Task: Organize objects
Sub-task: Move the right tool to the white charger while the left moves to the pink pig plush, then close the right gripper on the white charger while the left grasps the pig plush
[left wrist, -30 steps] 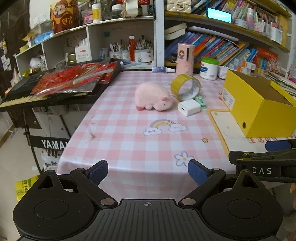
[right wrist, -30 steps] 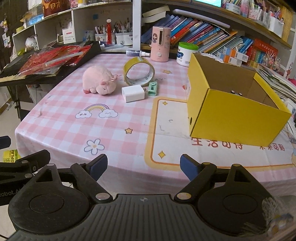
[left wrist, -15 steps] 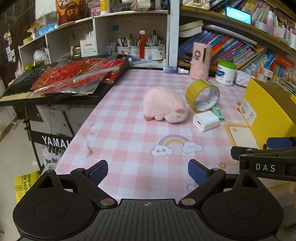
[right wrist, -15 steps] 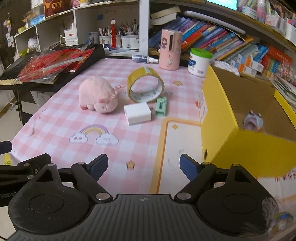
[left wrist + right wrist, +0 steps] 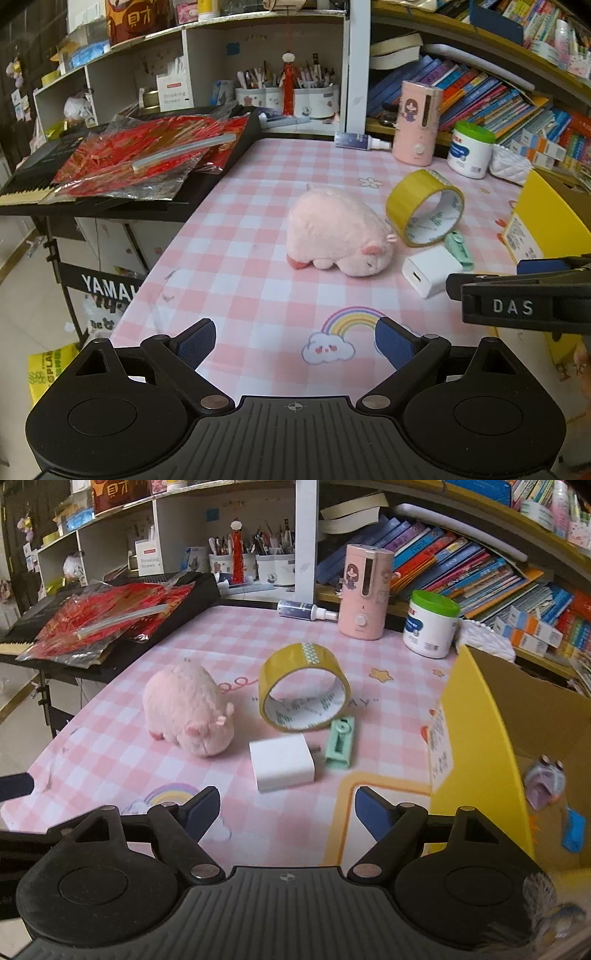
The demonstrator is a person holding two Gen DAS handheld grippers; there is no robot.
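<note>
A pink plush pig (image 5: 338, 238) (image 5: 189, 716) lies on the pink checked tablecloth (image 5: 258, 258). Beside it are a yellow tape roll (image 5: 424, 206) (image 5: 304, 692) standing on edge, a white charger block (image 5: 430, 269) (image 5: 282, 762) and a small green clip (image 5: 458, 249) (image 5: 340, 742). An open yellow box (image 5: 480, 746) (image 5: 543, 221) stands at the right with small toys (image 5: 546, 781) inside. My left gripper (image 5: 295, 341) is open and empty, short of the pig. My right gripper (image 5: 288, 810) is open and empty, just short of the charger.
A keyboard with red foil packets (image 5: 147, 158) borders the table's left side. A pink humidifier (image 5: 364, 590), a white jar with green lid (image 5: 432, 624) and a spray bottle (image 5: 306, 611) stand at the back before bookshelves. The table's left edge drops to the floor.
Both grippers have moved forward over the table toward the objects, which now look larger and closer. Both stay open. The box's inside has come into the right wrist view.
</note>
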